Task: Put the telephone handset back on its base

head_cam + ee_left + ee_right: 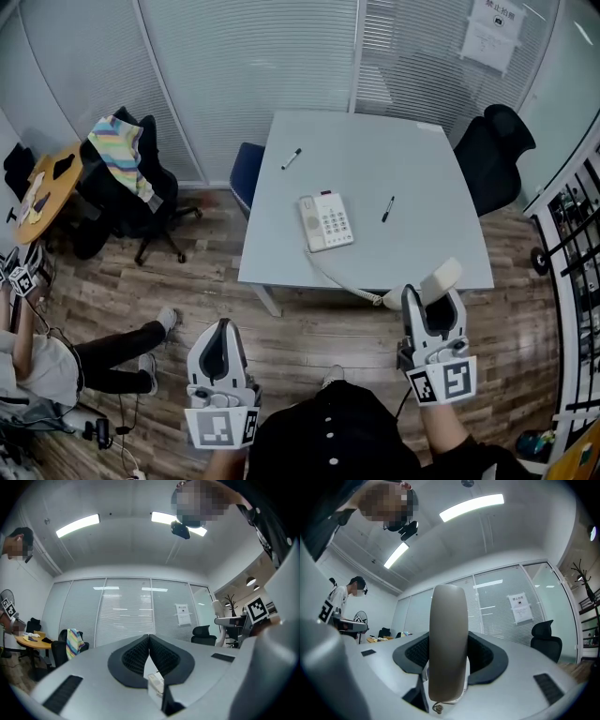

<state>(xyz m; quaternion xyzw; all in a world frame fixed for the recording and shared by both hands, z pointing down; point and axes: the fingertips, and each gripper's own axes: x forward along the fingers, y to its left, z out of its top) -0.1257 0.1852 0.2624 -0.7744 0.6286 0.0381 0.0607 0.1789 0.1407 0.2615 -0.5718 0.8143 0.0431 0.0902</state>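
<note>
The beige telephone base (326, 222) with its keypad lies near the front of the white table (375, 159). My right gripper (428, 302) is shut on the beige handset (441, 279), held off the table's front right edge; its cord (339, 281) runs back to the base. In the right gripper view the handset (448, 639) stands upright between the black pads (487, 656). My left gripper (221, 330) hangs over the floor in front of the table, shut and empty. In the left gripper view its pads (133, 658) meet, and the base (156, 682) shows below them.
Two black pens (292, 158) (387, 208) lie on the table. A black office chair (492, 150) stands at its right, a blue chair (246, 173) at its far left corner. A chair with a striped cloth (127, 173) and a seated person (56, 361) are at the left.
</note>
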